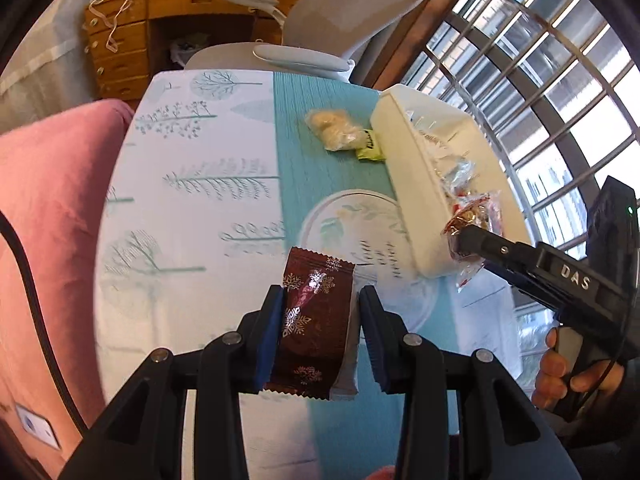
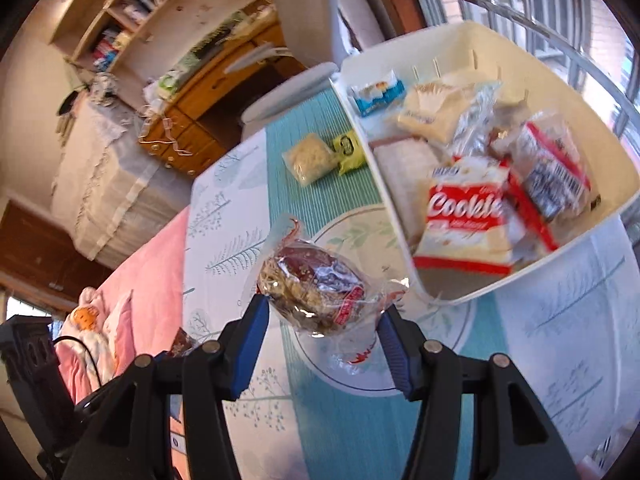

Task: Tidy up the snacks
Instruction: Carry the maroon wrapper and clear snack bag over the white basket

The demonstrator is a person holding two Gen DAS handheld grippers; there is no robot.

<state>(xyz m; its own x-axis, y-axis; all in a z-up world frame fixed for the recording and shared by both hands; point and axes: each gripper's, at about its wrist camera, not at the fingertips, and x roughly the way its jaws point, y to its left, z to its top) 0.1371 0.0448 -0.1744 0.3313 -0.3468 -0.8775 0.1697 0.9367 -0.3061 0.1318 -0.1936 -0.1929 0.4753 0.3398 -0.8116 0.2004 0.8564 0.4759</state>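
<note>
My left claw (image 1: 320,332) clenches a flat, glossy dark-brown foil wrapper printed with silver snowflakes (image 1: 314,320), its crimped ends saw-toothed, held upright between the blue ribbed pads above the bench (image 1: 192,216). My right claw (image 2: 320,320) grasps a crinkly clear plastic packet holding a lumpy brown nutty cake (image 2: 316,292), red print on its twisted tail, hanging just beside the near corner of the smooth white plastic bin (image 2: 560,60). The bin has slotted walls and rounded corners, and several packets are heaped inside, among them a red-and-white cookie bag (image 2: 466,216) and a small blue-and-white sachet (image 2: 378,92); the blur keeps me from an exact count. Two loose snacks lie on the bench touching each other, next to the bin's far end: one clear bag of pale crumbly biscuits (image 2: 310,156) and one small yellow-green wrapper (image 2: 350,150). The bench wears a teal-and-white cloth printed with feathery trees.
</note>
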